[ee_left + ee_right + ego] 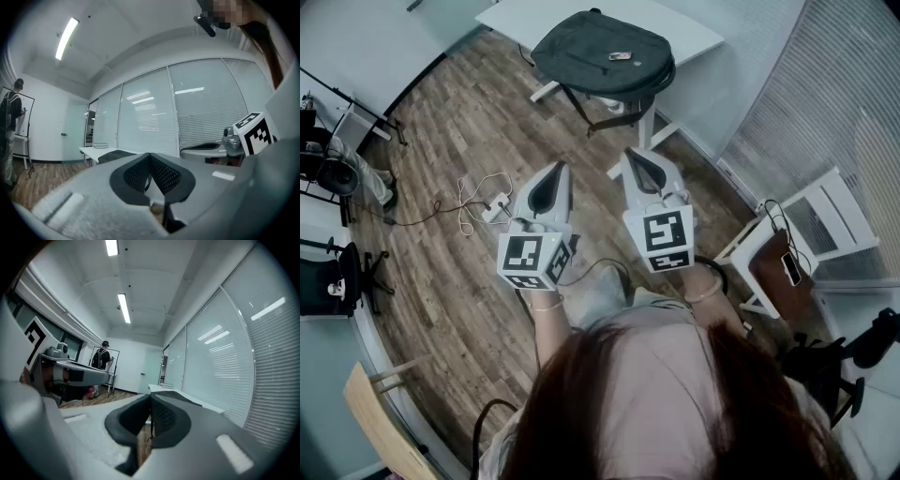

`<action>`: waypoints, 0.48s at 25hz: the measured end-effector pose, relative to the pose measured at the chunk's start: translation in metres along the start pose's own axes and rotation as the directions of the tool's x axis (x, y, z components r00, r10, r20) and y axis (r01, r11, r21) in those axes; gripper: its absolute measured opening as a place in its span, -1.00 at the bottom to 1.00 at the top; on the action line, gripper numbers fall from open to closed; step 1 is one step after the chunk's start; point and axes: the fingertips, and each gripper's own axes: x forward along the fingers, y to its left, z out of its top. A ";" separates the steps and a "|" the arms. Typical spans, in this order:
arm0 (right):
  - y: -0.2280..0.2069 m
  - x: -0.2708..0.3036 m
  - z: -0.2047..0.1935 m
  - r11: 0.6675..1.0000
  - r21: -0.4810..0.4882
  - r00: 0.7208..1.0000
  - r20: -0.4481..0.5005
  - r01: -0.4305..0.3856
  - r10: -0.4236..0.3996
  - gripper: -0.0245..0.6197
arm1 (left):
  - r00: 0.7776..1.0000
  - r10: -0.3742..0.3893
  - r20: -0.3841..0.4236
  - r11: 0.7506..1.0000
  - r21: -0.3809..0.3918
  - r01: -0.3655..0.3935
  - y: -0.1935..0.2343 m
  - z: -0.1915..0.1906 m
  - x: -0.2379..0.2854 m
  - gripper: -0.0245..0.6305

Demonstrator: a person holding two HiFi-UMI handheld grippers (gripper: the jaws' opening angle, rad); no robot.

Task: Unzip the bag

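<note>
No readable text, label, brand or number anywhere.

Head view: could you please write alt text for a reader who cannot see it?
Seen from above, a person holds the left gripper and right gripper side by side, both shut and empty, above a wooden floor. Ahead, a dark backpack lies on a white table, not yet touched.

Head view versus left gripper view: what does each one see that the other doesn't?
Only the head view shows the tangled white cable on the wooden floor. Only the left gripper view shows the long ceiling light and a person standing far off. Both show the dark grey backpack on the white table and the shut left gripper.
</note>
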 end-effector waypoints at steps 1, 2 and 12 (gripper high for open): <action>-0.001 -0.001 -0.002 1.000 0.003 1.000 -0.001 0.003 -0.003 -0.91 | 1.000 -0.002 -0.001 1.000 -0.004 0.002 -0.002 -0.001 0.000 -0.90; -0.002 -0.002 -0.003 1.000 0.007 1.000 -0.001 0.006 -0.006 -0.91 | 1.000 -0.004 -0.001 1.000 -0.007 0.004 -0.003 -0.001 0.000 -0.90; -0.003 0.025 -0.004 0.999 0.047 0.999 0.024 0.020 -0.021 -0.91 | 0.999 -0.042 -0.005 0.999 -0.006 0.042 0.015 -0.006 0.021 -0.90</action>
